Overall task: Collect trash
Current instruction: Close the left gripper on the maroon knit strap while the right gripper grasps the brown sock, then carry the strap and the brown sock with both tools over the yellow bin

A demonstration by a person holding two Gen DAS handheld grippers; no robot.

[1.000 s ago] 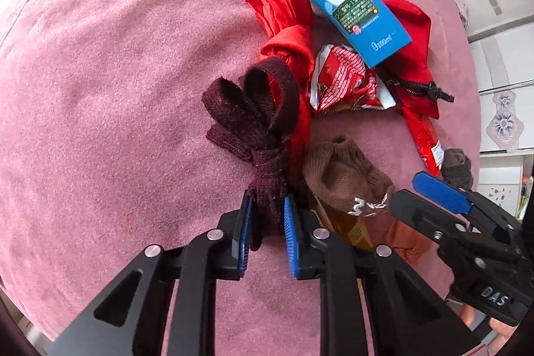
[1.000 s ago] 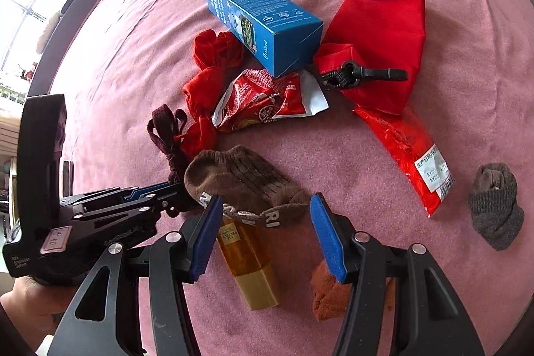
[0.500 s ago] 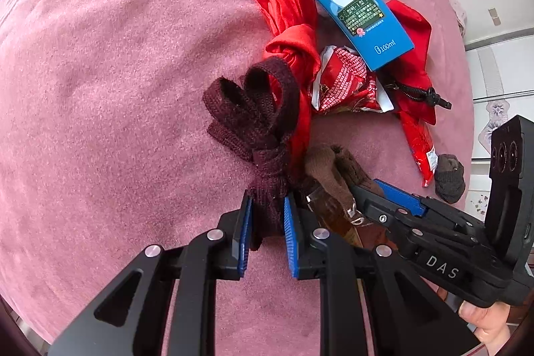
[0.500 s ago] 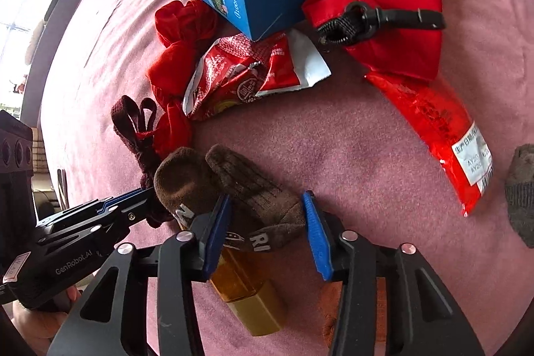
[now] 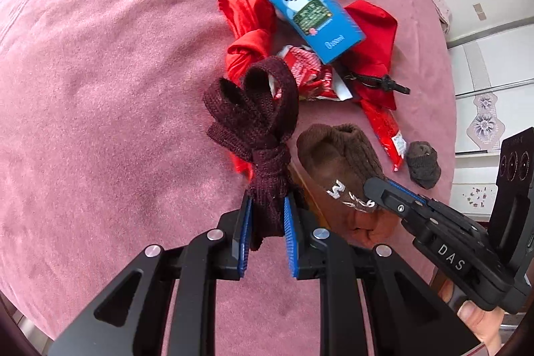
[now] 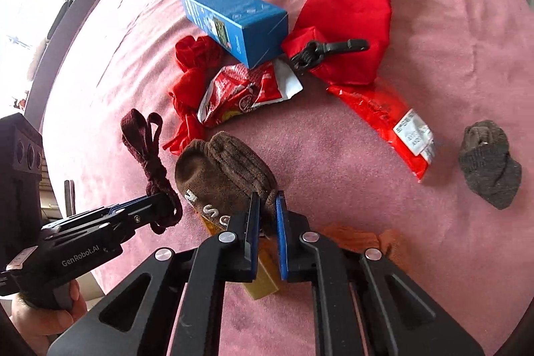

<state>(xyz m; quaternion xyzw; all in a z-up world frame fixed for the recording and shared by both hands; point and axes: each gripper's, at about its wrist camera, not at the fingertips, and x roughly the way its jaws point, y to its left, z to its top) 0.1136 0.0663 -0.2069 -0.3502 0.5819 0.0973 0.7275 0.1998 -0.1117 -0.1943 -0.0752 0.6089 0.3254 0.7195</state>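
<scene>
My left gripper (image 5: pixel 267 206) is shut on a knotted dark maroon knit band (image 5: pixel 257 112), lifted slightly off the pink cloth. My right gripper (image 6: pixel 267 199) has its jaws closing on the cuff of a brown sock (image 6: pixel 220 175), whose edge is pinched between the blue pads. The same sock (image 5: pixel 337 155) and right gripper (image 5: pixel 383 189) show in the left wrist view. A yellow-brown packet (image 6: pixel 263 279) lies under the sock. Farther off lie a blue sea-water spray box (image 6: pixel 233 22), a crumpled red-white wrapper (image 6: pixel 247 92) and a red plastic packet (image 6: pixel 383 112).
A red pouch with a black clip (image 6: pixel 347 19), red cloth (image 6: pixel 190 79), a grey sock ball (image 6: pixel 490 162) and an orange cloth (image 6: pixel 353 236) lie on the pink-covered table (image 6: pixel 367 189). White cabinets (image 5: pixel 490 82) stand beyond the table's edge. A hand (image 6: pixel 43 319) holds the left gripper.
The right gripper's jaws have narrowed from wide apart onto the brown sock's cuff. The left gripper has risen a little with the maroon band, and the sock is bunched and lifted.
</scene>
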